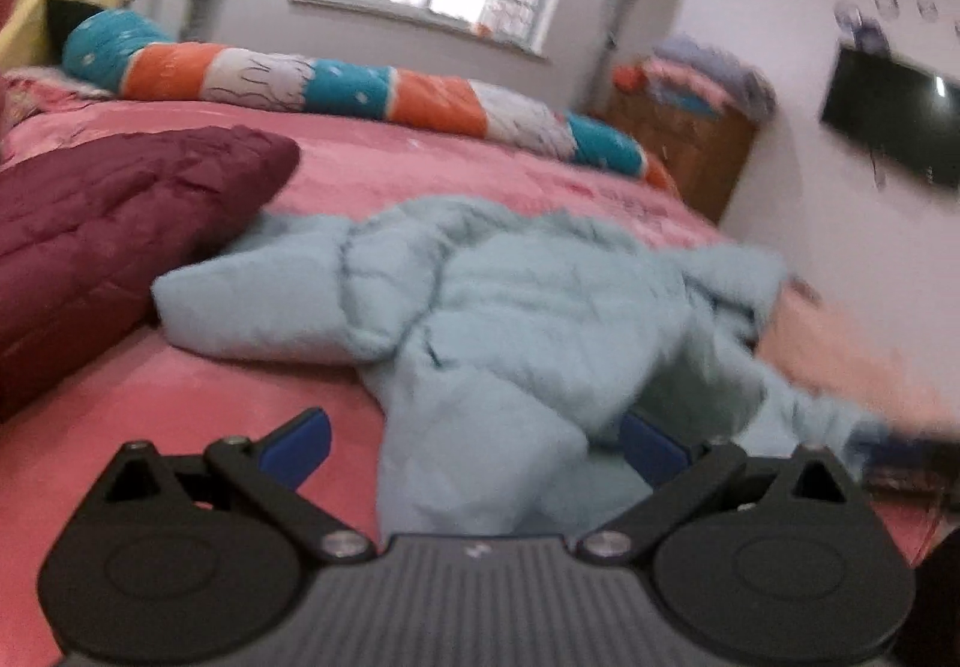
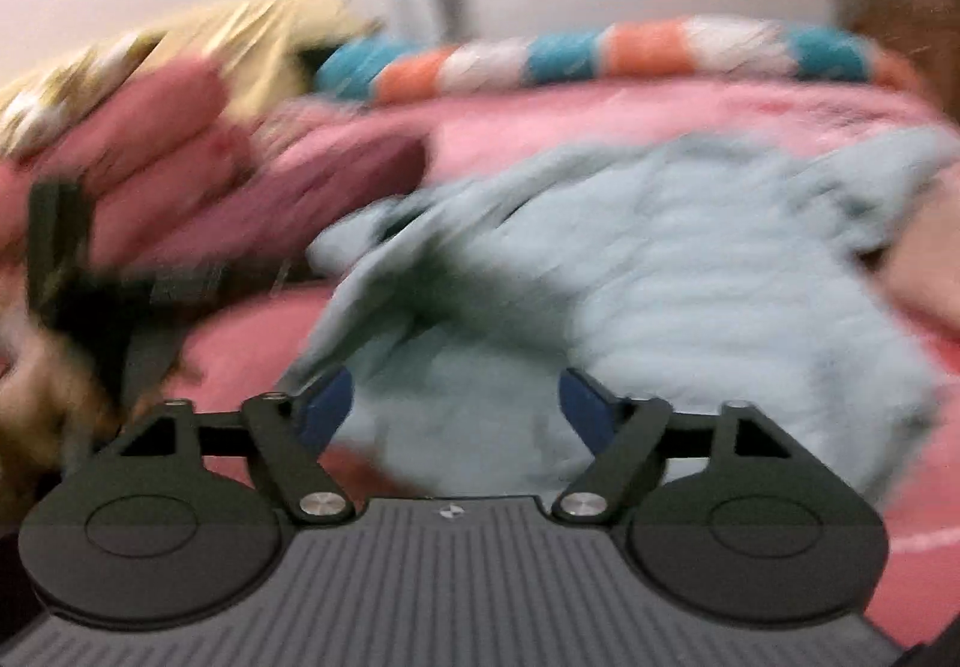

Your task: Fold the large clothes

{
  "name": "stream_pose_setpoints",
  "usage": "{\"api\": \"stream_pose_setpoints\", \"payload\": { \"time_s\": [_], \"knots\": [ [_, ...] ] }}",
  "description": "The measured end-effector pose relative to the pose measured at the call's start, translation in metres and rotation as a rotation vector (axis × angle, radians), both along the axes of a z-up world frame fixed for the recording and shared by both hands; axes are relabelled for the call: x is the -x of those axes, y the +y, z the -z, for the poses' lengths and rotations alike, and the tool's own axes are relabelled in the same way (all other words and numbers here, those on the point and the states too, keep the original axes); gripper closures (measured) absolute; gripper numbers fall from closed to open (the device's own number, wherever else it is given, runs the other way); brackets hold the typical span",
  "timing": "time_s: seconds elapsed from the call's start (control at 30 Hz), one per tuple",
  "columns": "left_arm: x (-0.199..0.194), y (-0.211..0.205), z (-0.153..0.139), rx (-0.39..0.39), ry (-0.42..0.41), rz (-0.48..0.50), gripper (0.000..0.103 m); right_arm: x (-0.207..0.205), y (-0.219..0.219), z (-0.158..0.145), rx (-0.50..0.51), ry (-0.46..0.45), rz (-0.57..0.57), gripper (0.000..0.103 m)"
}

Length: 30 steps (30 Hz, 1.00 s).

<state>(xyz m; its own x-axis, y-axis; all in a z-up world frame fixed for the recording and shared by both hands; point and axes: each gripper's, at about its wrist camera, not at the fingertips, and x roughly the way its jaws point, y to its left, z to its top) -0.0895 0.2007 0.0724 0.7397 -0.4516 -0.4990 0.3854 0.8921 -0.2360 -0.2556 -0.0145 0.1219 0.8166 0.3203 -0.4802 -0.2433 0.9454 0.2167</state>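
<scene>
Left wrist view: the left gripper (image 1: pixel 474 445) stands spread, pale blue jacket (image 1: pixel 540 295) cloth lying loose between its pads, crumpled mid-frame on the pink bed (image 1: pixel 150 403); maroon coat (image 1: pixel 108 223) at left.

Right wrist view, blurred: the right gripper (image 2: pixel 459 409) stands spread over the jacket (image 2: pixel 690 259), centre frame.

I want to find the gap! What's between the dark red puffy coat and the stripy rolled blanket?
Just bare pink bedsheet, seen in the left wrist view.
</scene>
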Motion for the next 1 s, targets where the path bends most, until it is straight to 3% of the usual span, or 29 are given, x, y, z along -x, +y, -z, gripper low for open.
{"api": "stream_pose_setpoints", "payload": {
  "time_s": [0.17,0.3,0.37,0.5,0.63,0.67,0.7,0.73,0.77,0.8,0.93,1.0],
  "knots": [
    [0.006,-0.023,0.008,-0.122,-0.022,0.008,0.007,0.014,-0.043,-0.016,0.071,-0.121,0.324,0.002],
    [0.003,-0.033,0.014,-0.176,-0.027,-0.020,0.008,0.004,-0.089,-0.004,0.016,-0.038,0.532,0.000],
    [0.001,-0.038,0.018,-0.208,-0.028,-0.037,0.008,-0.008,-0.106,0.011,-0.063,0.045,0.553,0.000],
    [-0.005,-0.045,0.023,-0.236,-0.018,-0.092,0.010,-0.028,-0.123,0.035,-0.170,0.114,0.543,0.000],
    [-0.009,-0.051,0.024,-0.279,-0.039,-0.155,0.018,-0.051,-0.129,0.047,-0.153,0.126,0.526,0.001],
    [-0.010,-0.051,0.024,-0.289,-0.041,-0.170,0.023,-0.056,-0.134,0.051,-0.174,0.130,0.526,0.003],
    [-0.012,-0.052,0.024,-0.296,-0.039,-0.182,0.026,-0.057,-0.138,0.054,-0.200,0.137,0.529,0.014],
    [-0.013,-0.052,0.023,-0.297,-0.036,-0.194,0.038,-0.062,-0.130,0.057,-0.222,0.144,0.535,0.033],
    [-0.015,-0.051,0.022,-0.293,-0.031,-0.205,0.051,-0.065,-0.135,0.061,-0.258,0.152,0.542,0.044],
    [-0.017,-0.049,0.021,-0.285,-0.022,-0.217,0.057,-0.058,-0.134,0.060,-0.297,0.158,0.543,0.059],
    [-0.022,-0.040,0.018,-0.229,0.053,-0.282,0.091,-0.043,-0.144,0.065,-0.410,0.191,0.544,0.078],
    [-0.020,-0.033,0.014,-0.179,0.085,-0.307,0.098,-0.040,-0.149,0.065,-0.487,0.195,0.540,0.082]
  ]
}}
